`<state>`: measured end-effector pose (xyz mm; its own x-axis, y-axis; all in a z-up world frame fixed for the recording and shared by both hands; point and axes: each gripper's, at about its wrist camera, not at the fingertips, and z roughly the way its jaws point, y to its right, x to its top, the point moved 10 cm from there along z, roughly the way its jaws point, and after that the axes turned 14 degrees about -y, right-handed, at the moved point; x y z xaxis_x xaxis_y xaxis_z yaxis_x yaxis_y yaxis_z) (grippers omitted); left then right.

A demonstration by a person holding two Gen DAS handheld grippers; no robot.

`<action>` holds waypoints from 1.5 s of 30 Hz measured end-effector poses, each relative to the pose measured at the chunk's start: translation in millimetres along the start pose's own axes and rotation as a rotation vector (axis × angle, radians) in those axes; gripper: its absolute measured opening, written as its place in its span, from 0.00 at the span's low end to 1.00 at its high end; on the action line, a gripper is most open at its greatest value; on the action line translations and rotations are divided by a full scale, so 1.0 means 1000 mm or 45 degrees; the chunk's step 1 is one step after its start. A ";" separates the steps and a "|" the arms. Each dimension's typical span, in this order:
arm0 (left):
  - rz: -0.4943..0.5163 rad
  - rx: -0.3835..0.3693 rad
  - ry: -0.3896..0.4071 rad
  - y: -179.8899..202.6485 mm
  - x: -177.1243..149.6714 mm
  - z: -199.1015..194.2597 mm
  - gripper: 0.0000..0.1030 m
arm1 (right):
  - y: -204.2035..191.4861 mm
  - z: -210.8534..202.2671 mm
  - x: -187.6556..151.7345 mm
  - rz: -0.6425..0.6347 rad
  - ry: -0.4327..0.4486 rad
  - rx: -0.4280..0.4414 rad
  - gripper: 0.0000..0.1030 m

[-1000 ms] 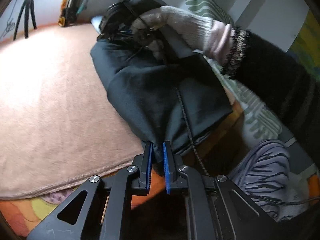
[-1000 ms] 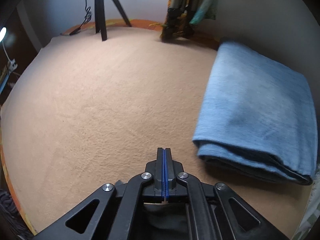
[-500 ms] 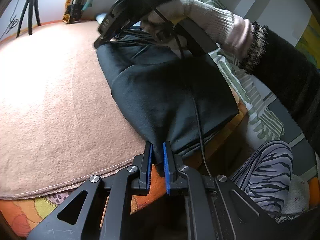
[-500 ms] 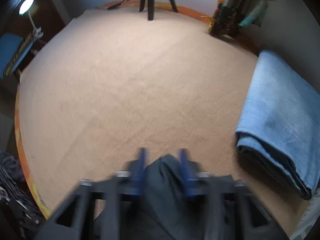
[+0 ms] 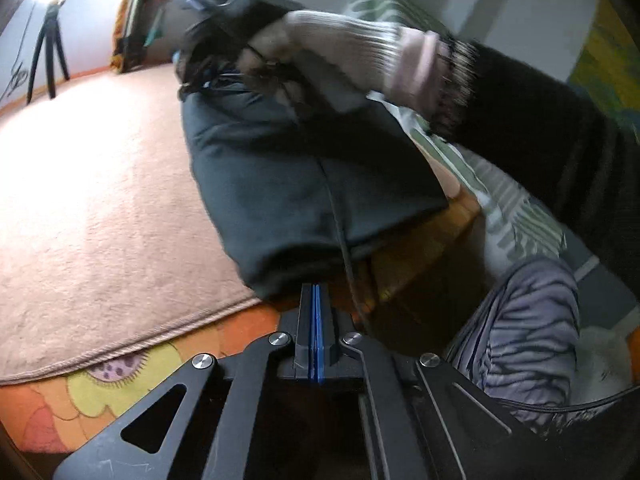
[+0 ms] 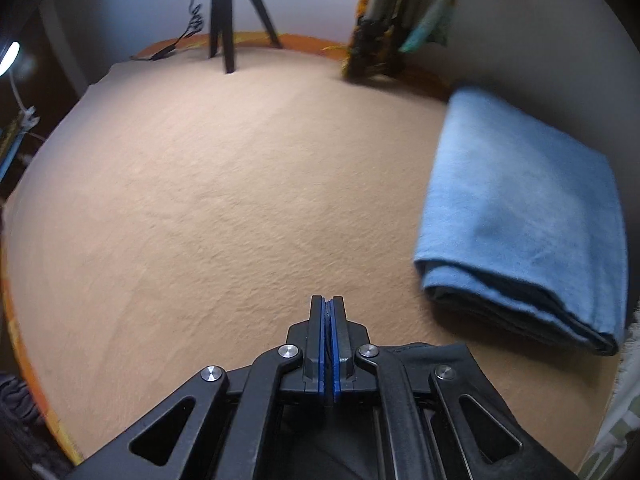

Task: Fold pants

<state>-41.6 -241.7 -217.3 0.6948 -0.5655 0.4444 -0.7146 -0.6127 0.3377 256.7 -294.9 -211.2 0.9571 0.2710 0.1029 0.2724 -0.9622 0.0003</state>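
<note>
Both hand-held grippers closed over the dark grey fabric pants on the peach carpet

The left hand-held gripper has its blue pads pressed together at the near edge of the folded dark grey pants; whether cloth is pinched I cannot tell. The right hand-held gripper clamps a thin fold of dark fabric, near a folded blue towel on the peach carpet

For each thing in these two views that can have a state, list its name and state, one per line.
dark pants: folded over, lying on the blanket's near edge
left gripper: shut, empty, just off the pants' hem
right gripper: shut on dark fabric
blue towel: folded, lying flat
pink blanket: spread flat
tripod: standing
</note>
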 end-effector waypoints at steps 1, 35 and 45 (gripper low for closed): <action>-0.009 -0.003 -0.015 -0.002 -0.001 0.002 0.00 | 0.002 0.002 0.002 0.012 0.002 0.015 0.00; -0.417 -0.186 0.104 -0.132 0.159 0.029 0.12 | -0.136 -0.038 -0.211 -0.307 0.180 -0.054 0.31; -0.399 0.003 0.098 -0.149 0.178 0.052 0.02 | -0.134 -0.035 -0.231 -0.321 0.128 0.091 0.02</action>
<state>192.5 -279.3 -231.5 0.8729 -0.3054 0.3805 -0.4663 -0.7519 0.4661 -4.2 -229.8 -199.7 0.8446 0.4937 0.2070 0.5101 -0.8595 -0.0314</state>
